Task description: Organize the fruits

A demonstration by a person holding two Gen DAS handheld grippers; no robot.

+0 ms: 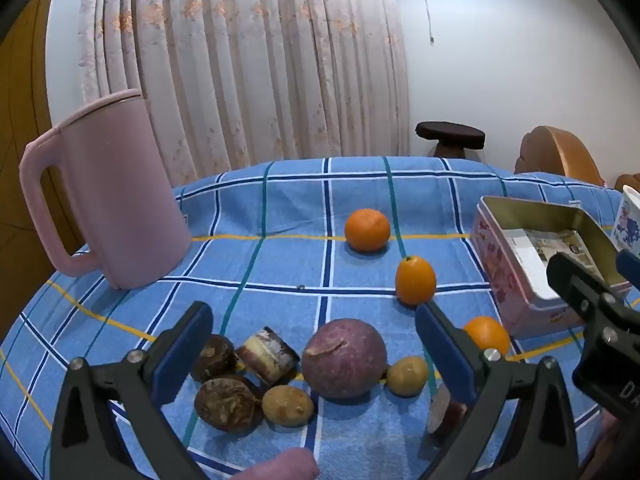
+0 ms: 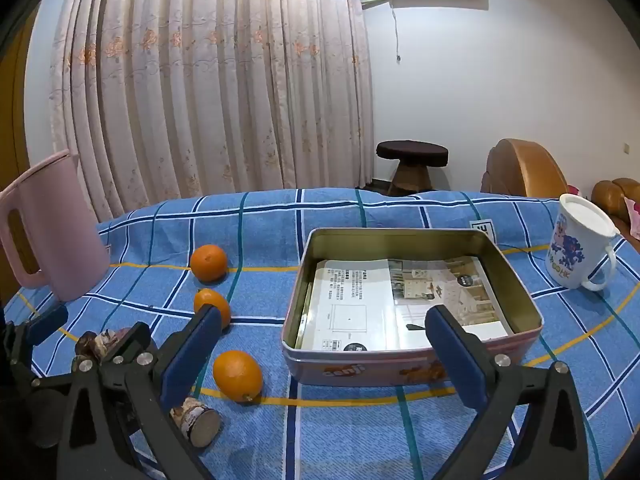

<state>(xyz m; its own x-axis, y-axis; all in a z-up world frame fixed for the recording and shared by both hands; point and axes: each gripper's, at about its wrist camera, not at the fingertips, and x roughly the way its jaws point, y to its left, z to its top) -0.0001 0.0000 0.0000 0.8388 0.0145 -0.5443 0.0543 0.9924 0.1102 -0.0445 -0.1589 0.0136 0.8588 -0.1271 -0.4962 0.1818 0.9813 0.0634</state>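
Observation:
My left gripper [image 1: 314, 350] is open and empty, low over a cluster of produce: a round purple fruit [image 1: 344, 358], two small yellow-brown fruits [image 1: 287, 405] [image 1: 407, 375], two dark brown pieces [image 1: 228, 403] and a cut purple-white chunk [image 1: 267, 355]. Three oranges lie on the blue checked cloth [image 1: 280, 208]: far [image 1: 367, 229], middle [image 1: 415, 280], near [image 1: 487, 335]. My right gripper [image 2: 324, 354] is open and empty, in front of an open tin box [image 2: 412, 368] lined with paper. The oranges show to its left: [image 2: 208, 263], [image 2: 214, 303], [image 2: 237, 375].
A pink jug [image 1: 108, 196] stands at the far left of the table. A white printed mug [image 2: 578, 248] stands right of the tin. A cut stem piece [image 2: 198, 422] lies near my right gripper's left finger. A stool [image 2: 412, 160] and chairs stand beyond the table.

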